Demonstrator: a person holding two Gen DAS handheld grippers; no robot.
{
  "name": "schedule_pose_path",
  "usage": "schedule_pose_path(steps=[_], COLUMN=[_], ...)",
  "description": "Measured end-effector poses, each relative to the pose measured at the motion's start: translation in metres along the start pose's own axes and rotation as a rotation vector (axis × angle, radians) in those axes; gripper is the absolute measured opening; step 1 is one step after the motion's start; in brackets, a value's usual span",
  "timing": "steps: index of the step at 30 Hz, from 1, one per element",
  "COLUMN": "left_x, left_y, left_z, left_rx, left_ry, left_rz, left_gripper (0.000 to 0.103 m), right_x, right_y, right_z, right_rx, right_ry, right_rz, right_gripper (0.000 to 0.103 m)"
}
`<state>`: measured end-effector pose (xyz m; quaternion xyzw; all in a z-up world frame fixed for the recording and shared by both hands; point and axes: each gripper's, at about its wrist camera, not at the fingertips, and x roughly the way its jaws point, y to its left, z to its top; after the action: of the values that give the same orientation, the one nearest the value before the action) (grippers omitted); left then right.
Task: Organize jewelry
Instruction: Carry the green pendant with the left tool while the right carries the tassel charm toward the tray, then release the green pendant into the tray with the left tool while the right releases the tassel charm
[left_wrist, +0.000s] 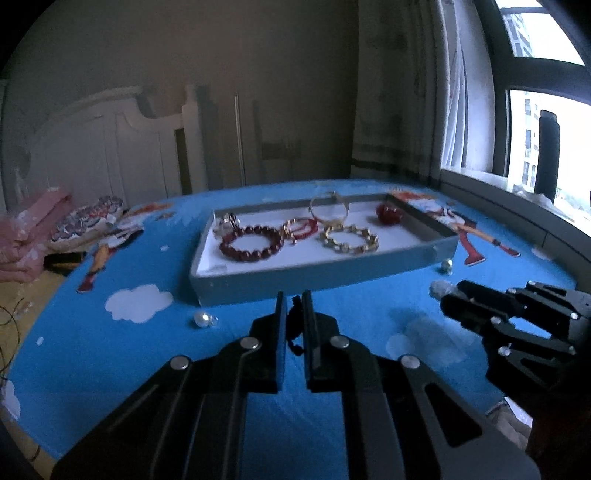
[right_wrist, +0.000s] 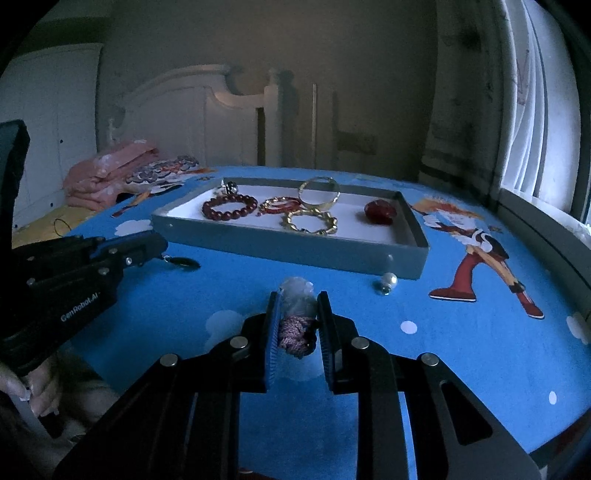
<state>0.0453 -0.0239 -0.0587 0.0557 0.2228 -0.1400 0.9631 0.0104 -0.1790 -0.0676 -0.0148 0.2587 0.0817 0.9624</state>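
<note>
Blue cartoon-print cloth (left_wrist: 332, 369) covers the whole table, and the grey tray (left_wrist: 317, 275) with the white floor sits at the far middle of it, already about half stocked. Inside it you can see a dark red bead bracelet (left_wrist: 251, 243), a thinner red-and-gold bracelet (left_wrist: 300, 228), a chunky gold chain bracelet (left_wrist: 349, 240), a gold bangle (left_wrist: 328, 210) standing up behind that, a red gem-like lump (left_wrist: 388, 214) at the right end and some silvery ring thing (left_wrist: 227, 221) in the far left corner. So I'd say most of the sorting is done. What's left: the left gripper (left_wrist: 294, 306) is clenched on a thin dark cord piece (left_wrist: 294, 325), jaws nearly touching, held just above the cloth in front of the tray. The right gripper (right_wrist: 298, 308) is clamped on a pinkish braided cord with a pale translucent pendant (right_wrist: 297, 317) poking out past the fingertips, also short of the tray. Two pearly bead items are loose on the cloth, one near the tray's front left corner (left_wrist: 202, 319), one by its front right corner (left_wrist: 447, 266). Can't tell if the two held pieces are one item or separate.
</note>
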Motion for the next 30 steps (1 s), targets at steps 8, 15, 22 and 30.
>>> schedule_pose_path(steps=[8, 15, 22, 30], left_x=[-0.009, -0.001, -0.009, 0.012], left_y=[-0.002, -0.002, 0.0, 0.009], left_z=[0.015, 0.036, 0.07, 0.093], left_rx=[0.002, 0.0, -0.003, -0.023], left_ry=[-0.032, -0.035, -0.111, -0.091], left_rz=[0.011, 0.027, 0.034, 0.047], left_gripper=[0.008, 0.008, 0.008, 0.008], right_x=[-0.005, 0.005, 0.009, 0.027], right_y=[0.002, 0.002, 0.001, 0.002], right_z=[0.009, 0.025, 0.05, 0.072], right_rx=[0.019, 0.01, 0.017, 0.0], right_ry=[-0.01, 0.006, -0.023, -0.018], right_rz=[0.008, -0.01, -0.028, -0.012], right_gripper=[0.021, 0.021, 0.021, 0.021])
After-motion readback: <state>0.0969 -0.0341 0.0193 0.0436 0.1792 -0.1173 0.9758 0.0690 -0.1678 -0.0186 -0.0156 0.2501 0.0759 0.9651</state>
